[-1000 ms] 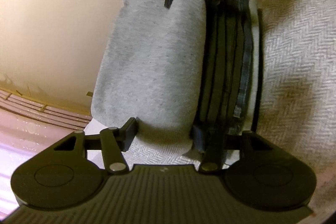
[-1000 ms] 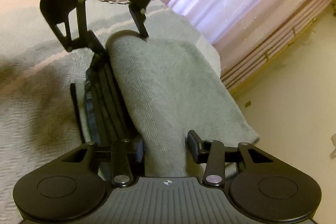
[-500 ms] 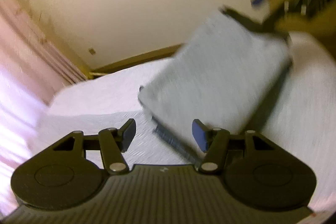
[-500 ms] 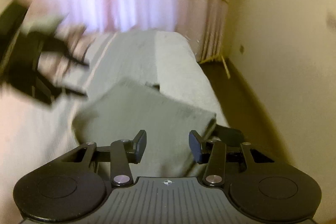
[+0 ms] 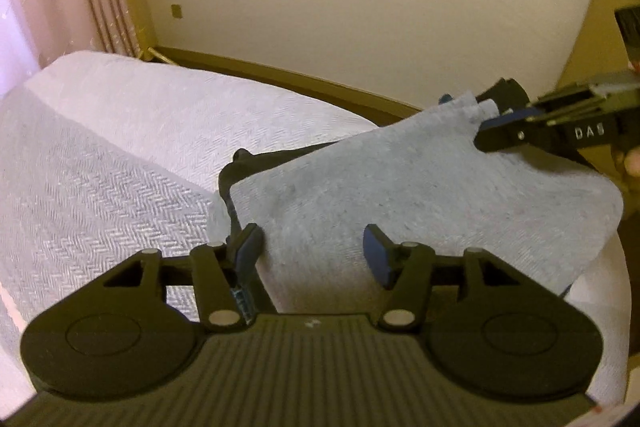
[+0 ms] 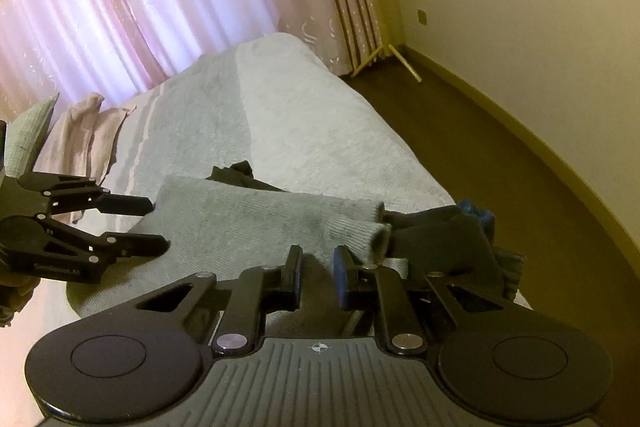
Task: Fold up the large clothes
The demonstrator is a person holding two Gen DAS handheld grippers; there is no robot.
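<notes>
**Stack turned flat on the bed**

Left wrist: a second ago the folded clothes stood on edge between my grippers; now the grey sweater point(image 5: 420, 195) lies face up on the white bedspread point(image 5: 120, 147). My left gripper point(image 5: 312, 251) is spread wide around its near end, pads not pressing.

Right wrist: my right gripper point(image 6: 318, 277) has just been closing, and its jaws stand narrow over grey cloth; whether they pinch it I cannot tell. Dark clothes point(image 6: 444, 235) stick out beneath. I judge the fold nearly finished. No containers are in sight.

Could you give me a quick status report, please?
Left gripper open over grey garment. Right gripper just closed, pinching its edge. Garment folded atop dark clothes on bed. Nothing blocking.
</notes>
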